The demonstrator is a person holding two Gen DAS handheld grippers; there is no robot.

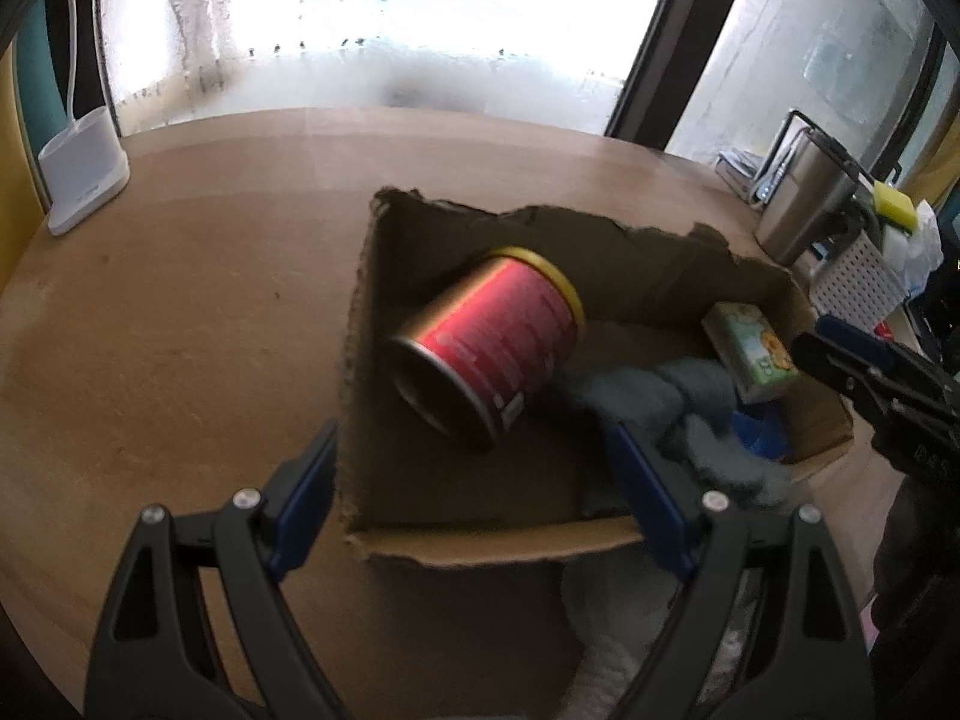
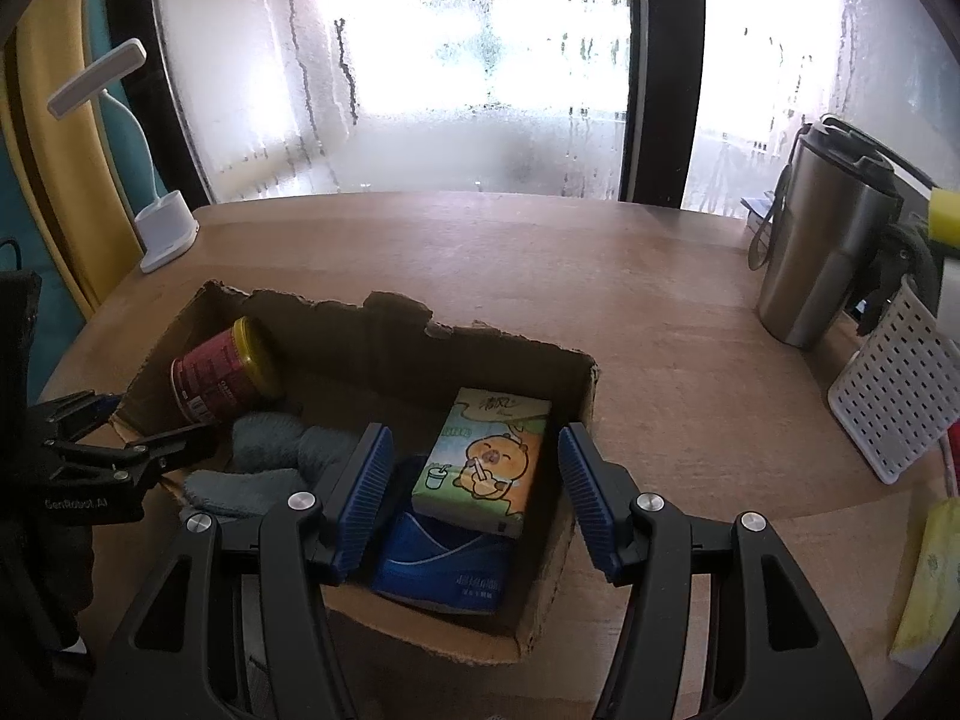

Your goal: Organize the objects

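The red can (image 1: 489, 354) lies on its side in the cardboard box (image 1: 480, 546) beside the tissue pack (image 2: 483, 459), so your left gripper (image 1: 474, 504) and right gripper (image 2: 474, 495) hover with fingers wide apart, gripping nothing.

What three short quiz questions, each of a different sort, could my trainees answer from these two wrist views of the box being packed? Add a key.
1. True or false: the red can stands upright in the cardboard box.
2. What lies directly under the cartoon tissue pack? A) the grey cloth B) a blue pack C) bare cardboard
3. Fill in: both the left gripper and the right gripper have their jaws ____.

Key
1. False; it lies tilted on its side.
2. B
3. open; neither holds anything.
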